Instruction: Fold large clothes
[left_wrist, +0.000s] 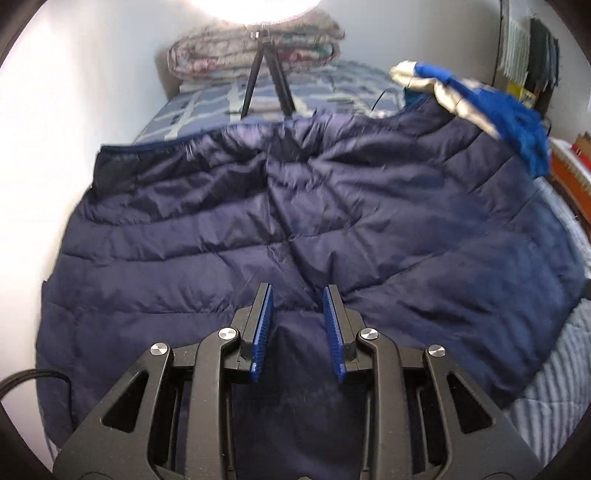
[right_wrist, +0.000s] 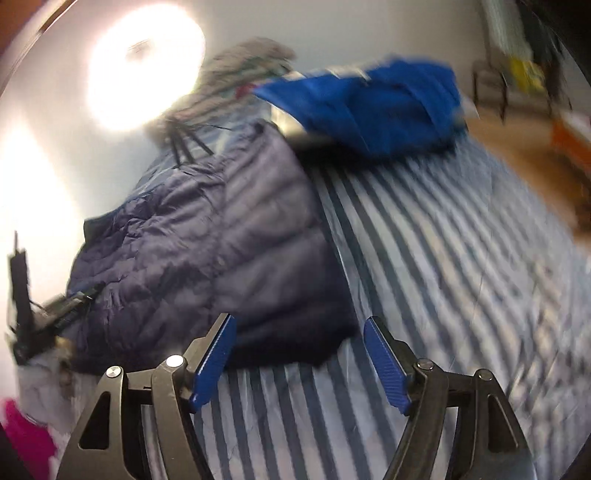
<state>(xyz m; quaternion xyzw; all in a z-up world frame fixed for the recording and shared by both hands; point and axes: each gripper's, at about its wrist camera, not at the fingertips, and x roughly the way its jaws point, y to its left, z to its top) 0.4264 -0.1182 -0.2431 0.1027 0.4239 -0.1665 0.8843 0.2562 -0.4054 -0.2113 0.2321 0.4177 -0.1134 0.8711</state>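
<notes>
A navy quilted puffer jacket (left_wrist: 295, 206) lies spread on a striped bed and fills the left wrist view. My left gripper (left_wrist: 298, 291) sits low over its near edge, jaws partly open with jacket fabric between the blue pads; whether it grips is unclear. In the right wrist view the same jacket (right_wrist: 229, 251) lies to the left. My right gripper (right_wrist: 299, 325) is wide open and empty above the striped sheet (right_wrist: 424, 277), just off the jacket's near right corner. The view is motion-blurred.
A bright blue garment with silver lining (left_wrist: 480, 99) lies at the jacket's far right; it also shows in the right wrist view (right_wrist: 376, 107). A tripod (left_wrist: 264, 74) with a bright lamp and a folded quilt (left_wrist: 255, 44) stand at the bed's far end. A white wall runs along the left.
</notes>
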